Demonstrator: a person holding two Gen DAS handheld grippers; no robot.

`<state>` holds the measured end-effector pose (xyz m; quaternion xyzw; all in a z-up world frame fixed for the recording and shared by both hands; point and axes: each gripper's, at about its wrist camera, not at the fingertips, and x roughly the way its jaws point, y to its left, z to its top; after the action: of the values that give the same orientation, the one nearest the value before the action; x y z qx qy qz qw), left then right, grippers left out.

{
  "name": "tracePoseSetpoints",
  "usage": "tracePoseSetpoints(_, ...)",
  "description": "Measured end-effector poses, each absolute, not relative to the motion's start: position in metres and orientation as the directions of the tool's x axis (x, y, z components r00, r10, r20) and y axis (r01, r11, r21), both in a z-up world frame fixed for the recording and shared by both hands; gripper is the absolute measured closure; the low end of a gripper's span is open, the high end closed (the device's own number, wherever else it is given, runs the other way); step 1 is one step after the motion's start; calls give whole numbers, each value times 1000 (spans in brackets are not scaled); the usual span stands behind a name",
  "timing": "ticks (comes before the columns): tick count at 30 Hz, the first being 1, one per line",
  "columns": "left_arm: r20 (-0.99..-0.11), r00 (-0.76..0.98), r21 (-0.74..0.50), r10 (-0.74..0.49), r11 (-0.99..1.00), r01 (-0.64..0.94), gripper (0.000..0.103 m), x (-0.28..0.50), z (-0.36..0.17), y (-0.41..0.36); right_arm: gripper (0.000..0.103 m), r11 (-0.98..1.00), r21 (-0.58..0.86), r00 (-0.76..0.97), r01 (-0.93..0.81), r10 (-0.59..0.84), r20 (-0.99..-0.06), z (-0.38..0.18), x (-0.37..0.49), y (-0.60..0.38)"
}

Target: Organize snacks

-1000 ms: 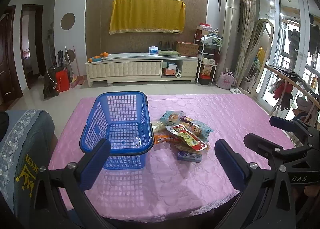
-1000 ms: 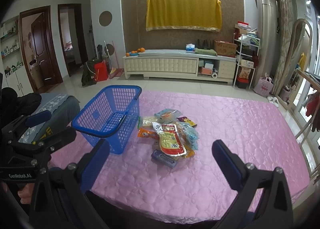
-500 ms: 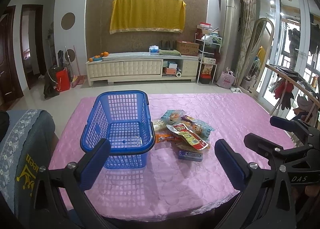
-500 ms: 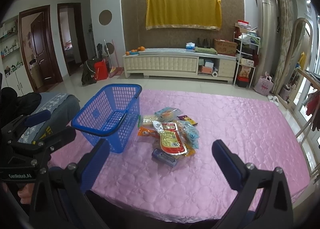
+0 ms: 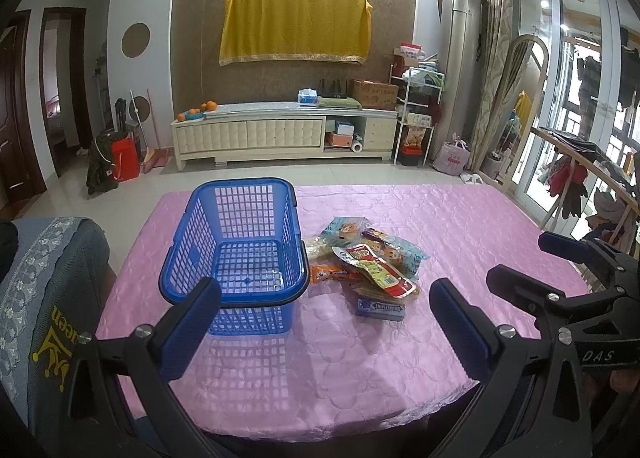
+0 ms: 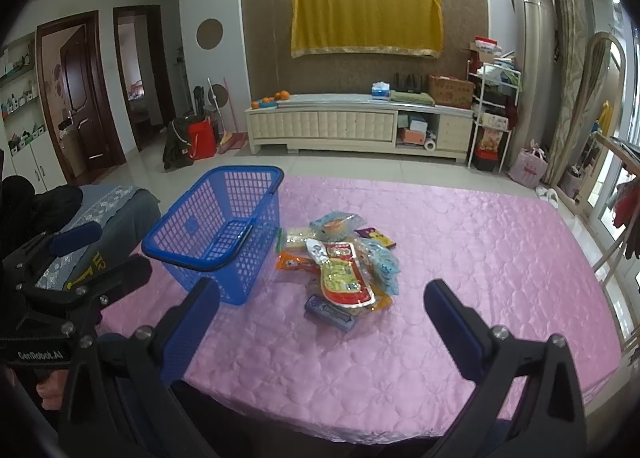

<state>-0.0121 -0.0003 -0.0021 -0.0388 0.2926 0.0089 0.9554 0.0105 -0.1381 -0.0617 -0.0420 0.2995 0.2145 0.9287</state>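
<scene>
A blue plastic basket (image 5: 236, 254) (image 6: 218, 232) stands empty on the pink table, left of a pile of snack packets (image 5: 368, 258) (image 6: 344, 262). A small blue pack (image 5: 380, 308) (image 6: 330, 314) lies at the pile's near edge. My left gripper (image 5: 326, 316) hovers open over the table's near edge, short of the basket. My right gripper (image 6: 320, 316) is open too, facing the pile from the near side. Neither holds anything. Each gripper shows at the side of the other's view.
The pink quilted tablecloth (image 5: 460, 225) covers the table. A chair with a grey cover (image 5: 44, 298) stands at the left edge. Beyond the table are a tiled floor and a white cabinet (image 5: 280, 133). A wooden rack with clothes (image 5: 580, 177) is at the right.
Both grippers have drifted slightly; the basket and snacks sit a touch lower and nearer in the views. Nothing was grasped or released.
</scene>
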Motion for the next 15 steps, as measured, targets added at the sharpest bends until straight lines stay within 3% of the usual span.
tracePoseSetpoints(15,-566,824,-76,-11,996,-39,0,-10,-3,-1,0,901,49,723,-430,376,-580,-60,11,-139)
